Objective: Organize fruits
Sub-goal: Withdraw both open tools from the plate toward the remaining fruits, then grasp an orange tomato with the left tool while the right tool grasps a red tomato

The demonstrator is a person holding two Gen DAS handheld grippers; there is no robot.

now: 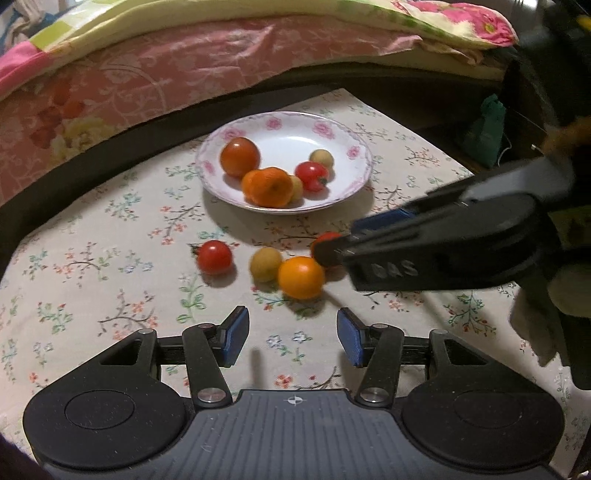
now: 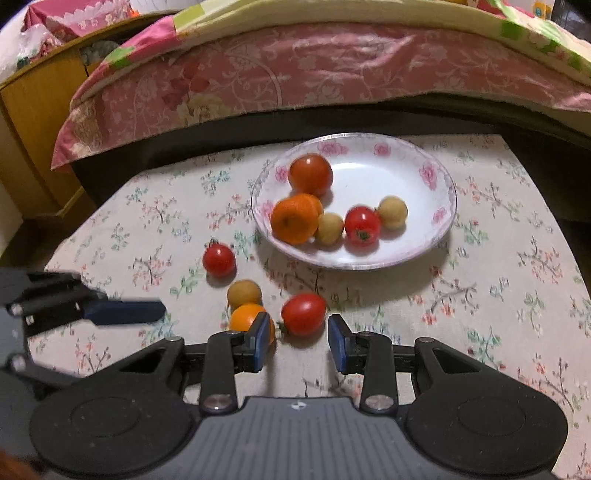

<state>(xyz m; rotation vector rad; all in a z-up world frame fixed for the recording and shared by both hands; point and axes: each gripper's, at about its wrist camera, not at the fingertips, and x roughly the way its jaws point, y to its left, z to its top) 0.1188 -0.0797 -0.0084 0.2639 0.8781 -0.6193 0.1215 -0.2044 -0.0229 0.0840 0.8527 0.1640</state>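
Four fruits loose on the floral cloth (image 2: 498,295) near the plate (image 2: 441,243) (five inside). Right gripper (image 2: 297,341) parted around a red tomato (image 2: 303,314), not clamping; left gripper (image 1: 291,334) parted, empty, just short of the orange fruit (image 1: 301,277).

A flowered cloth (image 2: 480,295) covered the surface. Behind it ran a bed (image 2: 332,110) with a pink floral sheet (image 2: 258,81) and patchwork quilt (image 2: 332,14); a yellow wooden cabinet (image 2: 33,129) stood at its left.

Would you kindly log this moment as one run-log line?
left tongs: open, empty | right tongs: open, by red tomato | plate: five fruits | cloth: four loose fruits
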